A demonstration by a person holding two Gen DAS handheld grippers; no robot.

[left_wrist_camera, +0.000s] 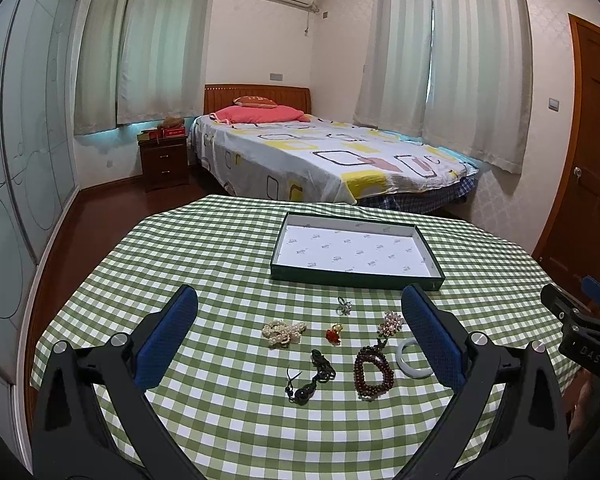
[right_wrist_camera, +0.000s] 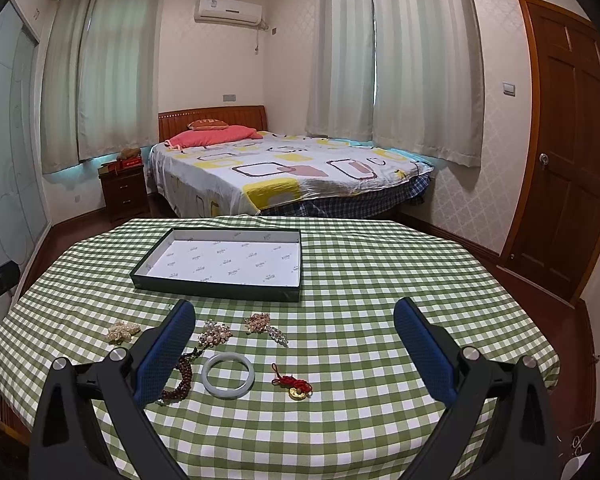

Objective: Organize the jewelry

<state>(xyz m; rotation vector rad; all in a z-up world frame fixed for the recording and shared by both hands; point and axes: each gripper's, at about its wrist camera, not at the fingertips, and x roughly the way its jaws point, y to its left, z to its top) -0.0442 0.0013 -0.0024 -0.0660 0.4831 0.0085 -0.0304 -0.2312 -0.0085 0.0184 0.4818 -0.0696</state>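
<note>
Start of the job, by the look of it: nothing is gathered yet. The shallow green-walled tray sits bare on the far side of the checked tablecloth, white liner showing, no piece in it. All jewelry lies loose on the cloth in front of it. From the left wrist view: pearl strand in a heap, small red pendant, silver ring just short of the tray wall, black cord pendant, dark red bead bracelet, flower brooch, pale jade bangle partly behind the right finger pad. The right wrist view adds a red knot charm with a gold coin and a beaded hair clip. Left gripper hangs above the pieces, jaws spread wide, gripping nothing. Right gripper likewise released and wide, nothing between the pads, bangle lying below its left side. Step in hand, as I judge it: choosing a first piece. Next move likely calls for lowering onto one item, closing cleanly without dragging neighbours, then carrying it over the tray wall. The strands and cords look prone to snag or trail.
</note>
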